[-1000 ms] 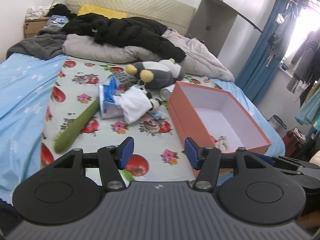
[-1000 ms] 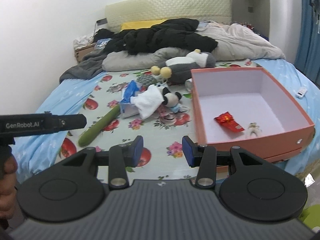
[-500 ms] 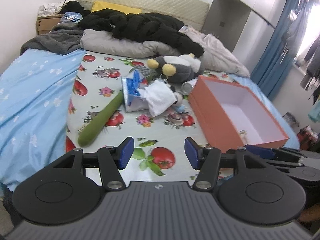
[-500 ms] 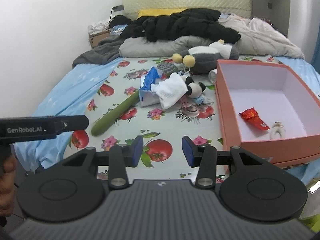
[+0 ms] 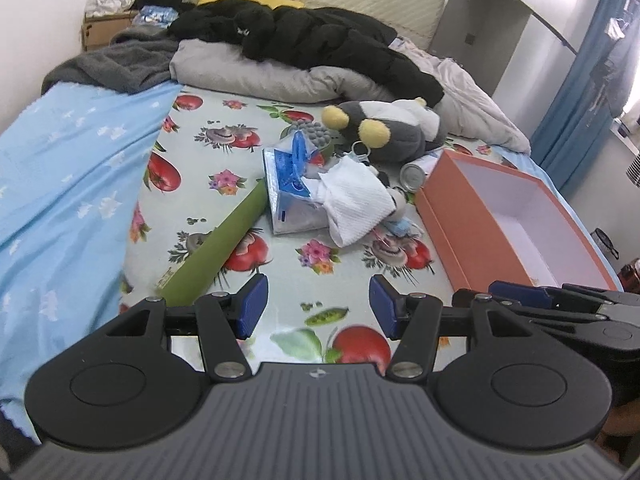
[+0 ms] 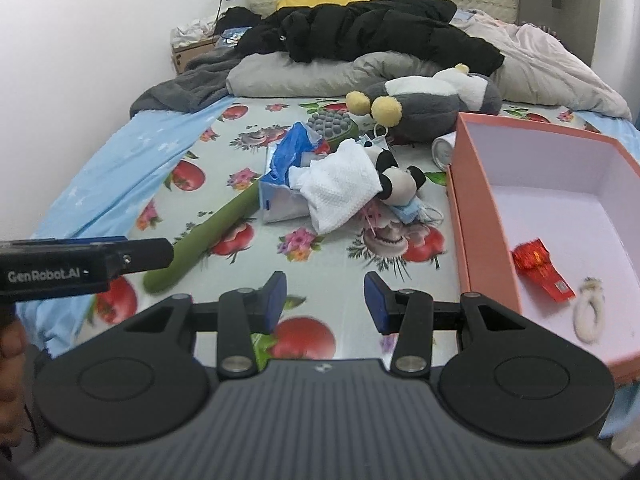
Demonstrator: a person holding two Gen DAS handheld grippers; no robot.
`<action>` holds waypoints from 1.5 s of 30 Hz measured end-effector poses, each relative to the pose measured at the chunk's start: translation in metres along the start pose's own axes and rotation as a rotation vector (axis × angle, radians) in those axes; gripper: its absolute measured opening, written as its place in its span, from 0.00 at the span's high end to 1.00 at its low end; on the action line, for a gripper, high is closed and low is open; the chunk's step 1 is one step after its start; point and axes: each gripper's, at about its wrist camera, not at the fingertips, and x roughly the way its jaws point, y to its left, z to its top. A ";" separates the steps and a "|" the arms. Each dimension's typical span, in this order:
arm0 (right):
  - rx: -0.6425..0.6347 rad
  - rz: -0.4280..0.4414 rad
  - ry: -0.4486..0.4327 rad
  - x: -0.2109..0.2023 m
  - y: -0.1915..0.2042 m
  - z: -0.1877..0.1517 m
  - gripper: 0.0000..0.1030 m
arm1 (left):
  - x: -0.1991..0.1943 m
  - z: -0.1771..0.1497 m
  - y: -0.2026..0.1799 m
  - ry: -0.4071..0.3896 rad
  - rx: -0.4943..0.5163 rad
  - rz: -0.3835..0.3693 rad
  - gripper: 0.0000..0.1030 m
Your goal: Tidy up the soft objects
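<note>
Left gripper and right gripper: both spread wide, holding nothing, poised low over bed, seemingly for a pick. Soft heap, white cloth, panda plush, at 12 o'clock; orange box at 2 o'clock, apparently the receptacle.

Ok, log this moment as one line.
left gripper: open, empty | right gripper: open, empty | green plush: on bed | orange box: open
</note>
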 end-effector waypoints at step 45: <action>0.130 0.099 0.074 0.179 -0.023 0.045 0.93 | 0.214 0.075 0.042 -0.007 -0.155 -0.033 0.89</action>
